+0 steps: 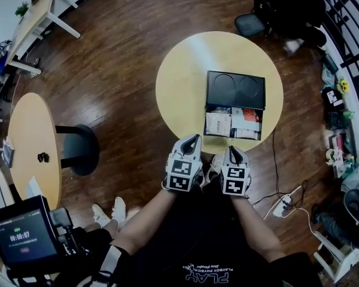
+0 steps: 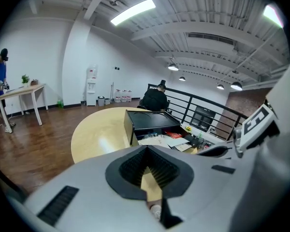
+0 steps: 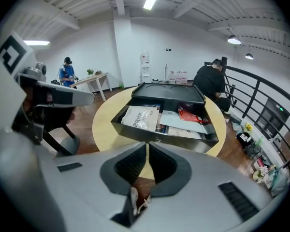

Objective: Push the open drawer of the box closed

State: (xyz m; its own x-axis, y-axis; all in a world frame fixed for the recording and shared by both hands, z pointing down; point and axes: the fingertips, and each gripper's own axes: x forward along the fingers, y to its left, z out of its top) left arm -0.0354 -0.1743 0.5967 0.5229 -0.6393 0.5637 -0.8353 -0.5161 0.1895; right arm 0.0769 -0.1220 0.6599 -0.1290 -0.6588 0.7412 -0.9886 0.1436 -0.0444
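A black box (image 1: pixel 235 89) stands on the round yellow table (image 1: pixel 179 82), its drawer (image 1: pixel 233 122) pulled out toward me and filled with papers and packets. Both grippers hover just off the table's near edge. My left gripper (image 1: pixel 194 138) is shut on nothing and points at the table left of the drawer. To its right, my right gripper (image 1: pixel 233 150) is also shut and empty, aimed at the drawer's front from a short way off. The right gripper view shows the drawer front (image 3: pixel 157 134) just beyond the closed jaws (image 3: pixel 148 147). In the left gripper view the box (image 2: pixel 150 120) sits ahead and to the right of the jaws (image 2: pixel 146 149).
A second round table (image 1: pixel 33 142) and a black stool (image 1: pixel 79 149) stand to the left. A seated person (image 1: pixel 290 5) is beyond the table. A power strip with a cable (image 1: pixel 283 203) lies on the wood floor at right. A railing (image 1: pixel 350 34) runs along the right side.
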